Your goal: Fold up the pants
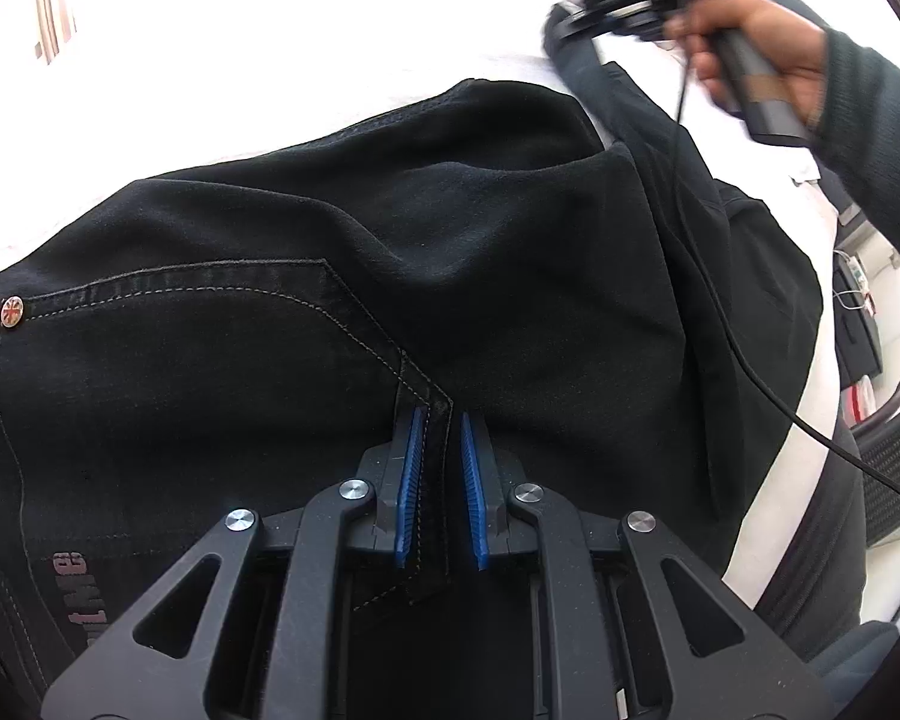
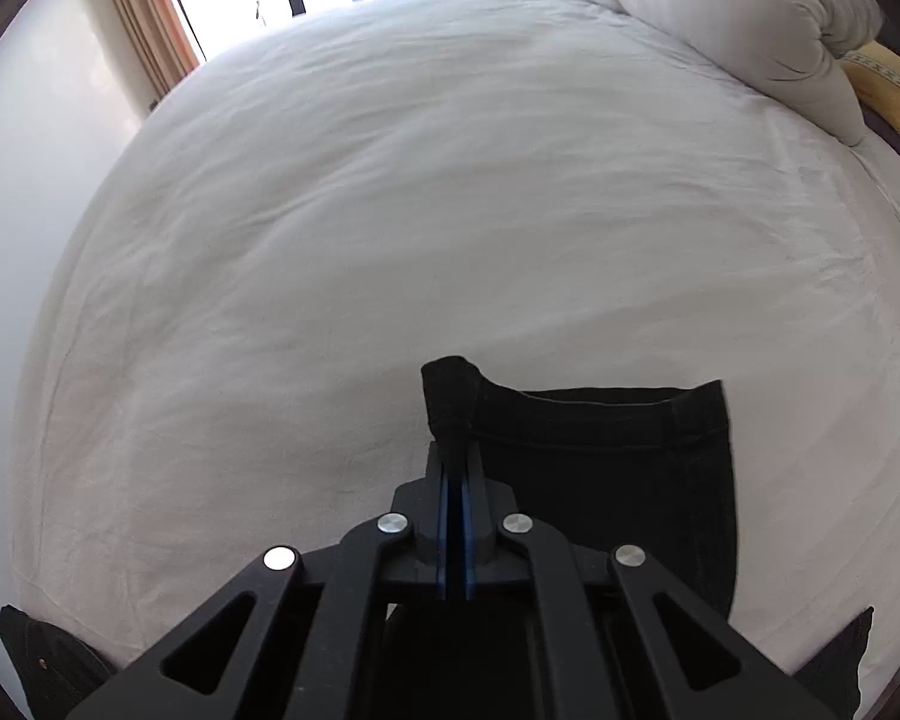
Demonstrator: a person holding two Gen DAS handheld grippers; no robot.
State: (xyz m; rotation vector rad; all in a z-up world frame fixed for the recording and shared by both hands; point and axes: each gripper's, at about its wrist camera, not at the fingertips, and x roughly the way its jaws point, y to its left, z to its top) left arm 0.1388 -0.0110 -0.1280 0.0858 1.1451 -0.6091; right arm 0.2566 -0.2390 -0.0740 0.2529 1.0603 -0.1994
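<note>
- Black denim pants [image 1: 342, 276] with pale contrast stitching and a copper rivet [image 1: 12, 310] lie spread on the white bed sheet [image 2: 390, 210], which gives a broad, soft surface for folding.
- On the pants, at the stitched corner of the back pocket [image 1: 168, 324], the left gripper [image 1: 438, 480] with blue ribbed pads is clenched on a narrow fold of denim; judging by its steep downward angle, it serves as an anchor so that end of the pants cannot slide.
- Beyond the pants' far end, the right gripper [image 2: 453, 516] has its blue pads pressed nearly together, grasping a corner of the leg hem [image 2: 450, 396], which stands up pinched above the fingertips.
- Beside that pinched corner, the other part of the hem [image 2: 618, 414] lies flat on the sheet, so only one edge is lifted.
- In the left wrist view, a person's hand [image 1: 768, 60] in a dark sleeve holds the right tool above the pants, with a leg rising towards it.
- Holding both ends suggests the leg end is meant to be carried over towards the waist.
</note>
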